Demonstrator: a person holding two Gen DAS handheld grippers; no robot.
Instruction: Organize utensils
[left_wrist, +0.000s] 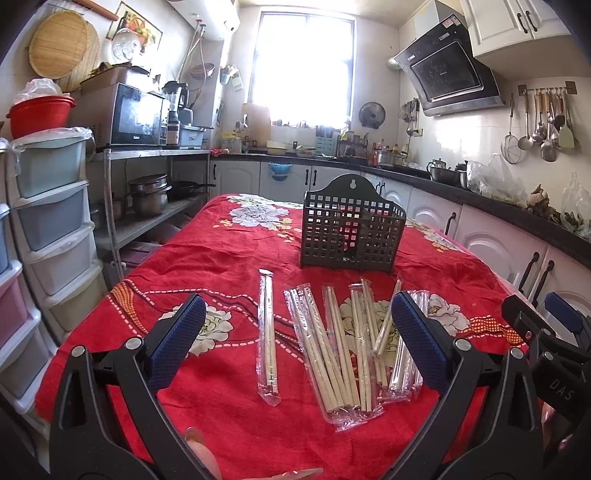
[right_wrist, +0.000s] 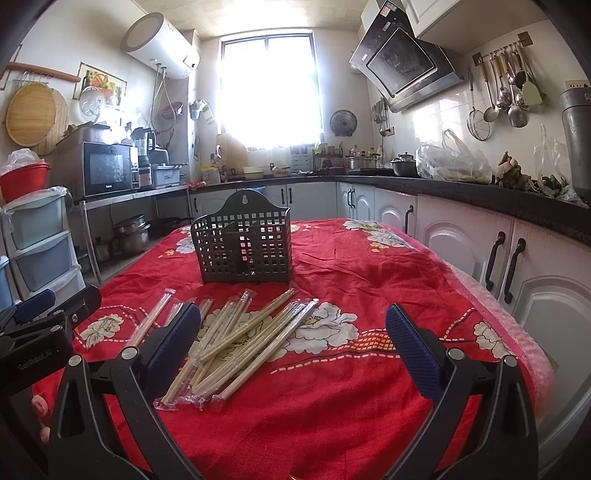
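Several pairs of wooden chopsticks in clear plastic sleeves (left_wrist: 332, 343) lie in a loose pile on the red flowered tablecloth (left_wrist: 207, 258). One wrapped pair (left_wrist: 266, 332) lies apart at the left. A dark perforated utensil holder (left_wrist: 352, 230) stands upright behind them. My left gripper (left_wrist: 299, 343) is open and empty, held above the near ends of the chopsticks. My right gripper (right_wrist: 293, 343) is open and empty, to the right of the pile (right_wrist: 236, 339), with the holder (right_wrist: 245, 245) beyond at the left. Each gripper shows at the edge of the other's view.
White cabinets with dark handles (right_wrist: 498, 266) and a black counter run along the right of the table. A stack of plastic drawers (left_wrist: 48, 229) and a metal shelf with pots (left_wrist: 147, 195) stand at the left. The table's right edge (right_wrist: 517, 325) is close.
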